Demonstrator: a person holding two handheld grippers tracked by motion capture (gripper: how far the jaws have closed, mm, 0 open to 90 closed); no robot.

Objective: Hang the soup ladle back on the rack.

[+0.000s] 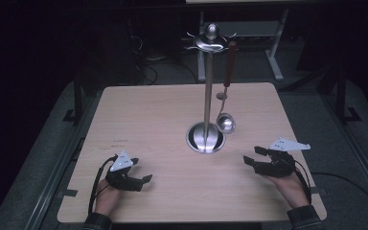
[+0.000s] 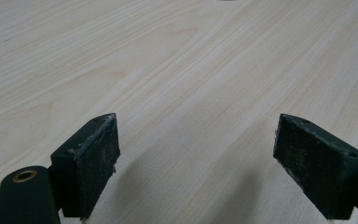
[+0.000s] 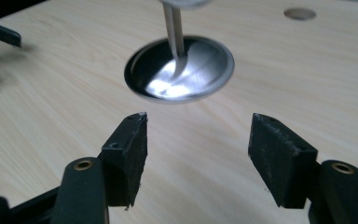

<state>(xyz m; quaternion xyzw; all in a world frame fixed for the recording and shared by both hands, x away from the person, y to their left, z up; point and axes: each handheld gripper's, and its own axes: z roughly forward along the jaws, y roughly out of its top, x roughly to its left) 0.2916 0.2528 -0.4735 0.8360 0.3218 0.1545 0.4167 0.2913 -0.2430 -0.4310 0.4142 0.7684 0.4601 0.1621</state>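
Claw work has yet to touch anything: the right claw (image 1: pixel 252 156) rests spread at the near right of the pale wooden desk (image 1: pixel 148 115), and the left claw (image 1: pixel 145 180) lies spread at the near left, both with nothing between their jaws. Nearest to the right claw is the small steel ladle with a reddish-brown handle (image 1: pixel 226 96), which hangs from a hook on the tall chrome utensil stand (image 1: pixel 207 86) at the middle of the desk, its bowl dangling just above the stand's round base (image 3: pixel 179 70).

The likely step is taking that ladle off its hook. To do it well, the right claw should rise to the handle, not the swinging bowl, and close across its sides below the hook. Lifting straight up before pulling away should free it without dragging the stand. The left claw could steady the pole if it starts tipping.
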